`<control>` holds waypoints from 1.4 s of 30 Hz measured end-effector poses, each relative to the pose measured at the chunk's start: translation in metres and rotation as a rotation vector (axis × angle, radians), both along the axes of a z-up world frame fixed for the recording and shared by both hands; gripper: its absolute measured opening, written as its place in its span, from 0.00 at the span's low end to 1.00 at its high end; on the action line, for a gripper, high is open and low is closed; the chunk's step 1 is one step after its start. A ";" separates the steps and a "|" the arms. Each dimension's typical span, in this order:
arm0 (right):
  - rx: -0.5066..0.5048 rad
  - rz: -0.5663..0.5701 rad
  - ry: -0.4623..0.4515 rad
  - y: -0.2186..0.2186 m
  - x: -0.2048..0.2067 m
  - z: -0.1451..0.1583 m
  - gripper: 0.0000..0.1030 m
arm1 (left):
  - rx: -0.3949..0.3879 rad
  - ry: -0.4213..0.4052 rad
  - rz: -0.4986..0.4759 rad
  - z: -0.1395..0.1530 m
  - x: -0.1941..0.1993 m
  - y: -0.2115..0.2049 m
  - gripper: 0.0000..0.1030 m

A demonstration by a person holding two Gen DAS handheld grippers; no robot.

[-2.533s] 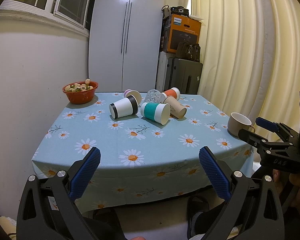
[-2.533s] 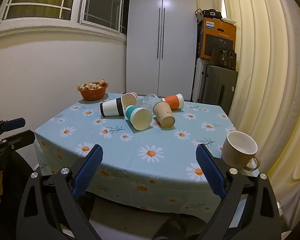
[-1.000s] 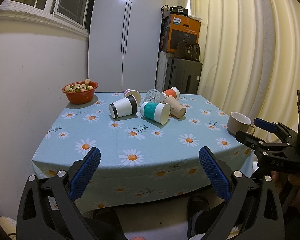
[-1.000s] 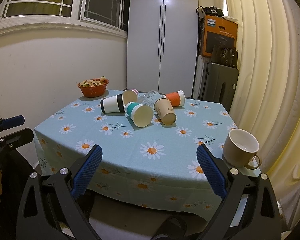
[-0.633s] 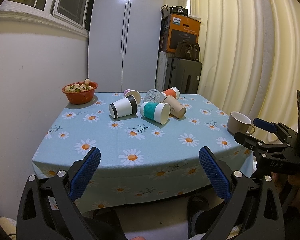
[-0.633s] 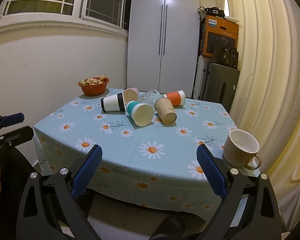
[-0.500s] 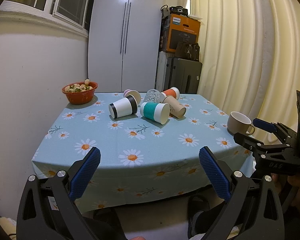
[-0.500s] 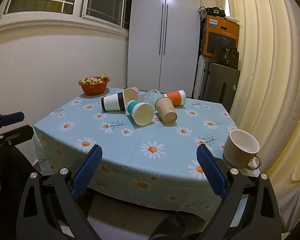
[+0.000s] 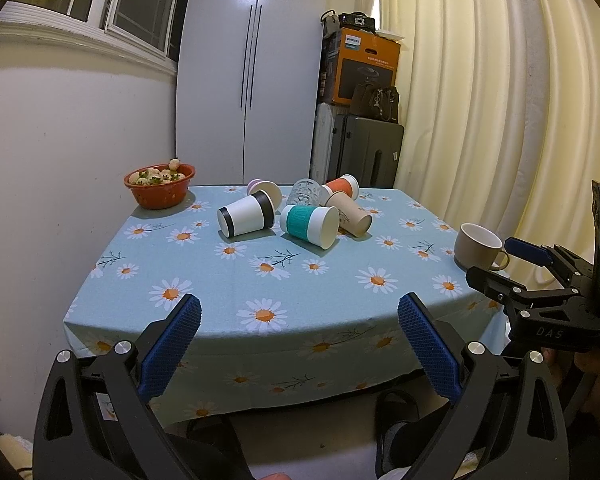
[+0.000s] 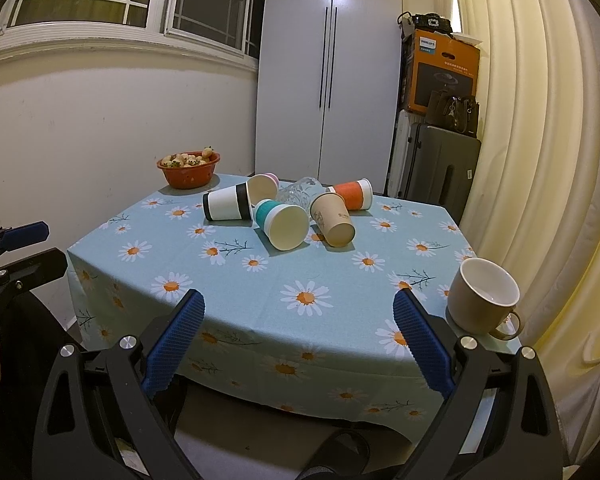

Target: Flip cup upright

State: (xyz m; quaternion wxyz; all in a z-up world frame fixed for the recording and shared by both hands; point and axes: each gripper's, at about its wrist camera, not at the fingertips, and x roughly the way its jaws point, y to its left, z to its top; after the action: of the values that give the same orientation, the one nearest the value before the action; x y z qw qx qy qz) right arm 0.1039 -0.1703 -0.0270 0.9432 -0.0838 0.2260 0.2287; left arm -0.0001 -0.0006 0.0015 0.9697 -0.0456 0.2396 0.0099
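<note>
Daisy-print tablecloth [image 10: 308, 280] beside cream curtains [image 10: 540, 120].

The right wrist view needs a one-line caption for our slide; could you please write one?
Open right gripper short of a daisy tablecloth; tipped paper cups clustered mid-table, upright mug at right.

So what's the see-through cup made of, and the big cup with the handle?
The see-through cup, lying in the pile, looks like cut glass: clear, with a bumpy pattern that catches light. The big cup with the handle looks like glazed ceramic: thick wall, smooth tan outside, shiny white inside. I can't be sure from looks alone.
</note>
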 end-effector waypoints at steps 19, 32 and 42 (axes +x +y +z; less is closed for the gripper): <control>-0.004 0.002 0.000 0.000 0.000 -0.002 0.92 | 0.003 -0.001 -0.001 0.001 0.000 -0.001 0.94; -0.002 0.001 0.008 0.001 0.002 -0.004 0.92 | -0.012 -0.011 -0.021 0.005 -0.001 0.000 0.94; 0.046 0.034 0.133 -0.006 0.021 -0.001 0.92 | -0.057 0.071 -0.077 0.007 0.019 0.003 0.94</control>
State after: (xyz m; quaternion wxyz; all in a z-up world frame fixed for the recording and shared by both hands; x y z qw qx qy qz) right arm 0.1250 -0.1761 -0.0281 0.9238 -0.0506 0.2812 0.2549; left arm 0.0191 0.0027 0.0083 0.9586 -0.0636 0.2757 -0.0328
